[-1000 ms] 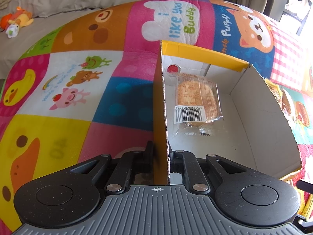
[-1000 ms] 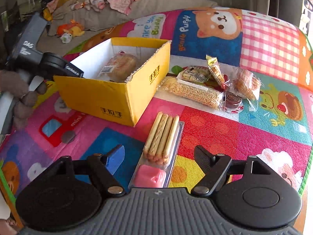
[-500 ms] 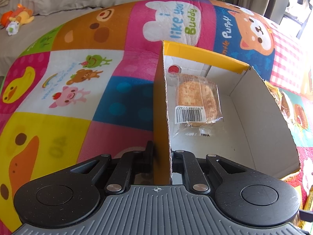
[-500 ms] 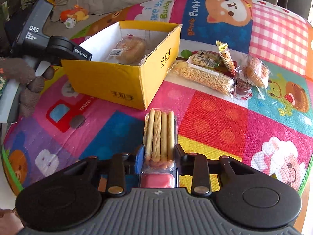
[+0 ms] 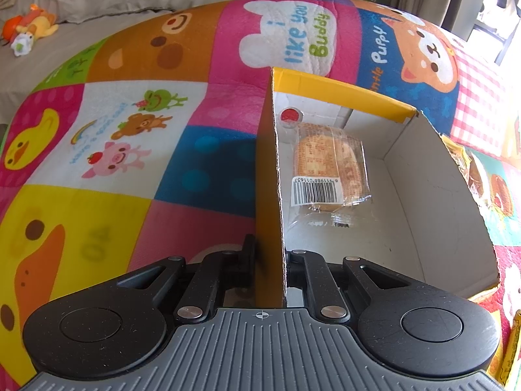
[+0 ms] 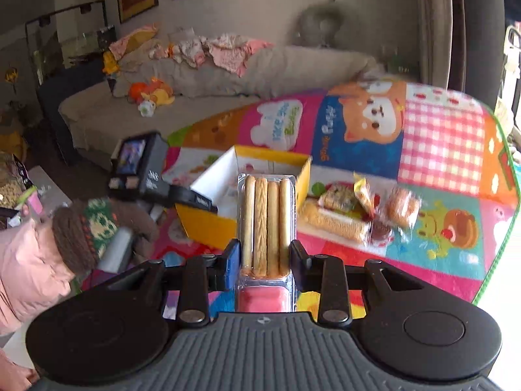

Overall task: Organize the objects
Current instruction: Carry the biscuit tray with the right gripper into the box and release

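Left claw point(image 5: 267, 260): closed on the near wall of the yellow box point(image 5: 270, 169), one finger outside and one inside the wall.
Right claw point(image 6: 265, 260): clamped on the sides of a clear biscuit tray point(image 6: 266, 224), which hangs in the air above the mat point(image 6: 439, 150).
Biscuit tray: four stick biscuits lie side by side, pointing away from the camera; a pink block sits at the near end, between the fingers.
Box: open-topped, white inside, resting on the mat; one wrapped bun point(image 5: 329, 166) with a barcode label lies on its floor by the left wall.
Loose snacks point(image 6: 358, 208): several wrapped packets lie on the mat just right of the box, blurred in the right view.
Mat: a bright cartoon patchwork of ducks, bears and a puppy.
Person: a gloved hand point(image 6: 94, 228) and pink sleeve point(image 6: 29, 260) hold the left tool at the box's corner.
Background: a sofa point(image 6: 195, 78) with scattered clothes and a plush toy point(image 6: 151, 93).
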Demonstrator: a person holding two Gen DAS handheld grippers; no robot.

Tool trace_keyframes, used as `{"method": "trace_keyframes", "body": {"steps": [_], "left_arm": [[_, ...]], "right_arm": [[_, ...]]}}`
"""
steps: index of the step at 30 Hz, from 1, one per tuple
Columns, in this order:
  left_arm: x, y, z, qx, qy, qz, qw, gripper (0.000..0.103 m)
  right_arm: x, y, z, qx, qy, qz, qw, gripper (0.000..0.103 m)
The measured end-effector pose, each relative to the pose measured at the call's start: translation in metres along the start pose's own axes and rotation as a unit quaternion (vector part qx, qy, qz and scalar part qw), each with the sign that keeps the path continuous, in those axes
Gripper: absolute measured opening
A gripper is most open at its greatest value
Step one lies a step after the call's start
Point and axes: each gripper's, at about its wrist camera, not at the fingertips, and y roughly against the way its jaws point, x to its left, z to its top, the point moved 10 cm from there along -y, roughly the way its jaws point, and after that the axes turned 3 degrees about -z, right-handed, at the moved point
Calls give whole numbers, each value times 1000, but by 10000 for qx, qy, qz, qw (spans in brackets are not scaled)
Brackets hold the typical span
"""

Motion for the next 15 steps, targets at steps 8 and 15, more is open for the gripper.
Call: {"method": "trace_keyframes", "body": {"steps": [8, 15], "left_arm": [[0, 0, 0, 3, -18, -1, 10000, 12], [1, 0, 0, 4, 41, -83, 10000, 12]], "right_arm": [[11, 0, 67, -516, -229, 305, 9979, 32], [10, -73, 99, -128, -1298, 766, 9885, 32]]}}
